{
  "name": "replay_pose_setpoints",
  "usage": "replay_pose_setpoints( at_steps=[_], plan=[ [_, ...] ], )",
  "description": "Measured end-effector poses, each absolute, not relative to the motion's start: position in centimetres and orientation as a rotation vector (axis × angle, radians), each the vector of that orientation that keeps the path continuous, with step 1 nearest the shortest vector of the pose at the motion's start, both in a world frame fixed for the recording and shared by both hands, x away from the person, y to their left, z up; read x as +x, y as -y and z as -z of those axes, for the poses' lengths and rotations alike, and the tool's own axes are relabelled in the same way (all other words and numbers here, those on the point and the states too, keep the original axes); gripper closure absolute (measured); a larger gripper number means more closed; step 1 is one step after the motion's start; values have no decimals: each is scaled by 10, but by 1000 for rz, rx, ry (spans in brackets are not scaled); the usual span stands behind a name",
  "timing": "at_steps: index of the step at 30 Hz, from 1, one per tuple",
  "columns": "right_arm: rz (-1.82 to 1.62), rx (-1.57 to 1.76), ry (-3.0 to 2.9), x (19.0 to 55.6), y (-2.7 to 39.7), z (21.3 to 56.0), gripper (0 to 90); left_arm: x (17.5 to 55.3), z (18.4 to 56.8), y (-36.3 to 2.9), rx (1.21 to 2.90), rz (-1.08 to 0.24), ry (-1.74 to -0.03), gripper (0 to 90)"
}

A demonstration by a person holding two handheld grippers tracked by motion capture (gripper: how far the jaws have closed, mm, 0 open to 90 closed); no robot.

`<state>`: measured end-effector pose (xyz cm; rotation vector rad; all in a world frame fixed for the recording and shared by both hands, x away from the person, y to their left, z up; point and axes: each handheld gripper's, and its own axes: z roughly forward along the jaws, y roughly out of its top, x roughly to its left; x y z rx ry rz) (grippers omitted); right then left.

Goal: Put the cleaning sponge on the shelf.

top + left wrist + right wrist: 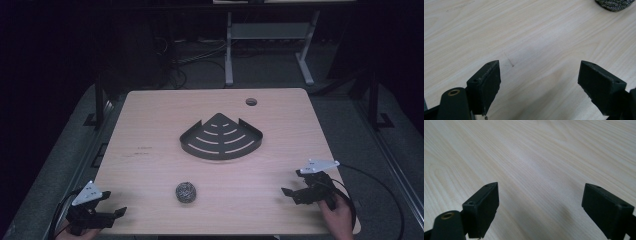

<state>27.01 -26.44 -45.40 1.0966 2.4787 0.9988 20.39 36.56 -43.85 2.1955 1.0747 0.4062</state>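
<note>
A dark metal corner shelf tray (221, 137) with curved slots lies in the middle of the light wooden table (150, 125). A steel wool ball (186, 192) rests nearer the front edge; its lower rim shows as the steel wool ball (614, 4) at the top right of the left gripper view. My left gripper (112, 204) sits at the front left corner, jaws wide apart over bare wood, and the same open left gripper (539, 80) holds nothing. My right gripper (294, 182) rests at the front right, held by a hand, and the right gripper (540, 202) stands open and empty.
A round cable hole (251, 102) sits near the table's far right edge. Beyond the table stand white desk legs (229, 50) and loose cables on the floor (190, 60). A black cable (385, 190) trails off the right side.
</note>
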Motion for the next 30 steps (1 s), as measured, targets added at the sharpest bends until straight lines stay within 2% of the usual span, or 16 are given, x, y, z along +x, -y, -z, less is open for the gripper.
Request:
replay_pose_setpoints(
  at_steps=[30],
  plan=[
    [-996,1066,-2488,272,259,453,139,213,424,-330,2268,-369,-953,177]
  ],
)
